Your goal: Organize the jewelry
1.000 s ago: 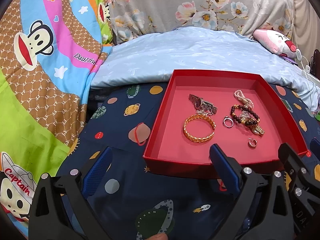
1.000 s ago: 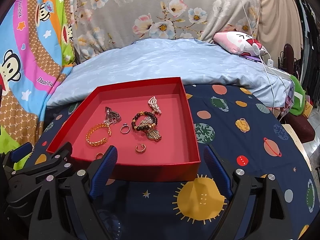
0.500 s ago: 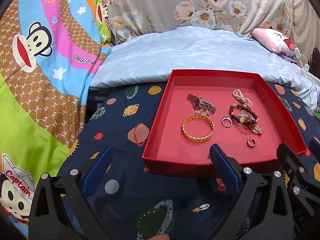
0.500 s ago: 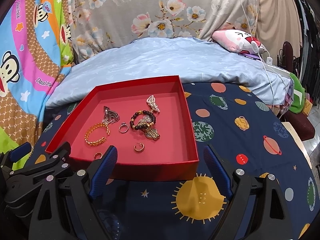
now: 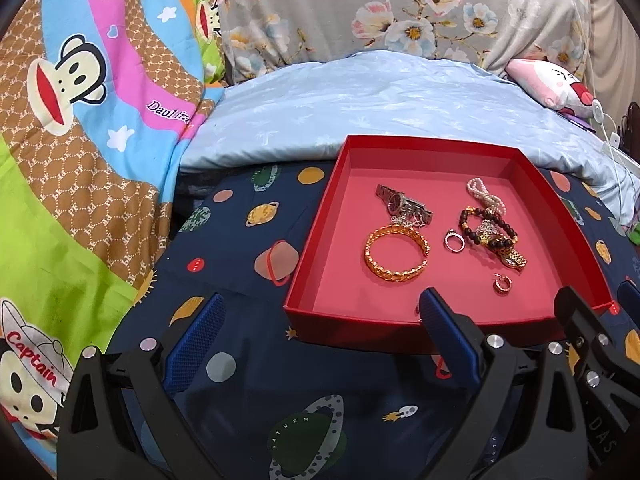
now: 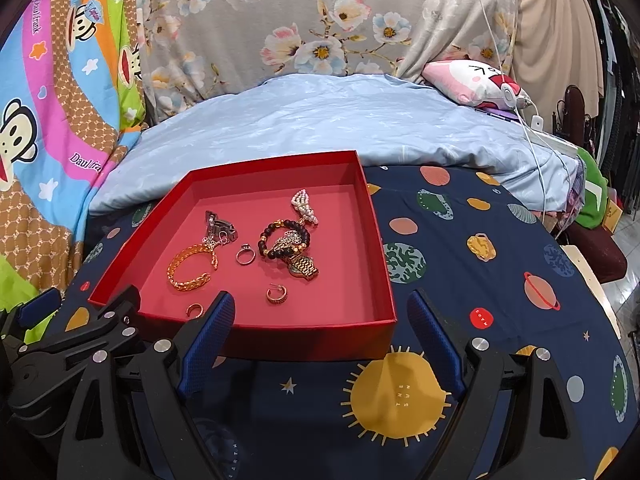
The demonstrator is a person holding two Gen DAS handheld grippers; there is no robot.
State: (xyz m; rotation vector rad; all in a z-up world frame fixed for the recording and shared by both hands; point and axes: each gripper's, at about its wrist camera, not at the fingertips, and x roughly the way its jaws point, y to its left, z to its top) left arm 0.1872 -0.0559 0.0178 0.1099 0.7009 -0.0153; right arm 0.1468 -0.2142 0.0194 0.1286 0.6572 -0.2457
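Note:
A shallow red tray lies on the navy planet-print cloth. Inside it are a gold bangle, a silver watch, a silver ring, a dark bead bracelet over a gold watch, a pearl strand and two small hoop earrings. My left gripper stands open just short of the tray's near wall. My right gripper is open too, nothing between its blue pads.
The navy cloth spreads right of the tray. A pale blue quilt rises behind it, with a floral pillow, a pink plush and white cables. A bright monkey-print blanket covers the left.

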